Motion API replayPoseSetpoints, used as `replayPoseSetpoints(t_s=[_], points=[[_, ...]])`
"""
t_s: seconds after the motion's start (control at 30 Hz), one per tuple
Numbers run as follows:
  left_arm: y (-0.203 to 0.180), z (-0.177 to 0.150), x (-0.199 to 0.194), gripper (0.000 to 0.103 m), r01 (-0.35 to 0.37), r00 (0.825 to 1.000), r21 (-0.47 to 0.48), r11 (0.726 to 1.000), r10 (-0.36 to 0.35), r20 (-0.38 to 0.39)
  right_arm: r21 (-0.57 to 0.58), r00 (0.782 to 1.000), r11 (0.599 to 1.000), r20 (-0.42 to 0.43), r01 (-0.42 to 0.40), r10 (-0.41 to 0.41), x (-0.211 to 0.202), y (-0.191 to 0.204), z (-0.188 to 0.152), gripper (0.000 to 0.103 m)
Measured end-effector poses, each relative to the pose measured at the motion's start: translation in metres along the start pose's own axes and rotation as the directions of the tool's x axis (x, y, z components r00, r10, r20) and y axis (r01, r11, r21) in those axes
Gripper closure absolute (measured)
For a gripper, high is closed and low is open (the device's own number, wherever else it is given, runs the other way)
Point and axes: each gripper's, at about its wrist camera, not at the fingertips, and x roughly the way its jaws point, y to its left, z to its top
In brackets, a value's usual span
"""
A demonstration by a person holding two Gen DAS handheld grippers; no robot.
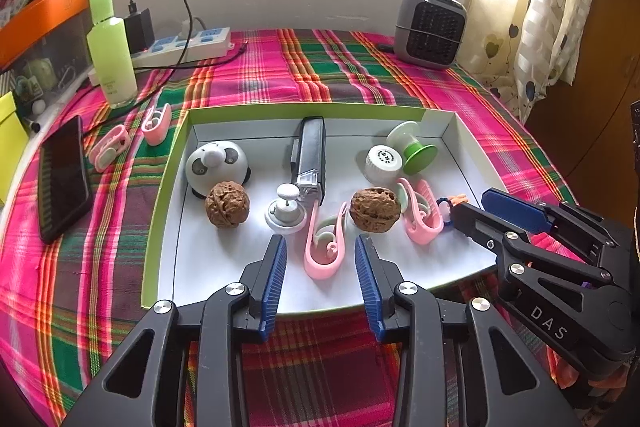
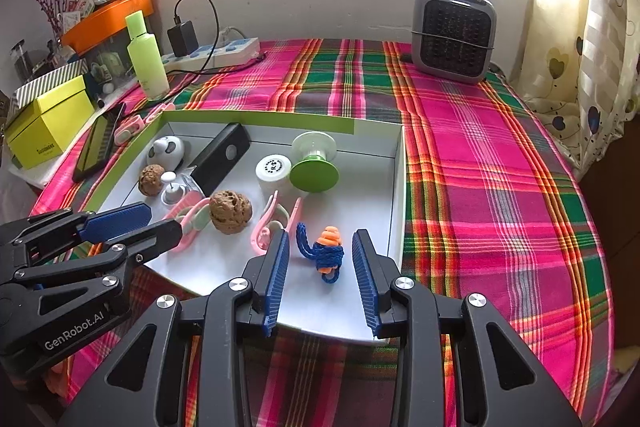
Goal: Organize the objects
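Two hand-held tools hover at the near edge of a shallow box (image 1: 168,163) crowded with small items on a plaid-covered surface (image 2: 480,155). The left tool (image 1: 320,259) stands wide and empty, a pink clip (image 1: 324,251) lying between its fingertips and just ahead. The right tool (image 2: 320,259) is likewise wide and empty, framing a blue-and-orange knotted cord toy (image 2: 326,253) near the box's right wall.

The risk, judging by the crowding: a walnut (image 1: 375,209) sits touching or just beside the clip's far arm and would likely roll if nudged as the left tool closes. A second pink clip (image 1: 420,215) lies just right of that walnut and could be dragged along. The thin clip may also slip or pivot out of the ribbed pads. On the right, the toy's loose blue loop could snag a finger. The two tools sit near each other, so a clash is possible.

Two more pink clips (image 1: 132,135) lie outside the box, beside a phone (image 1: 64,179).
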Motion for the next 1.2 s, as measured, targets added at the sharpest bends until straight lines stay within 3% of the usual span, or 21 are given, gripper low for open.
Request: replayPoseSetpoints(t_s=[0.73,1.2], points=[[-0.003,-0.026,-0.042,0.068,-0.007,0.997,-0.015,1.000,0.008,0.080,0.021,0.996,1.000,0.087,-0.011,0.009,-0.050,0.012,-0.031,0.069],[-0.009,-0.057,-0.066,0.068,-0.003,0.997,-0.012,1.000,0.004,0.079,0.020,0.995,1.000,0.100,-0.019,0.017,-0.073,0.020,-0.060,0.069]])
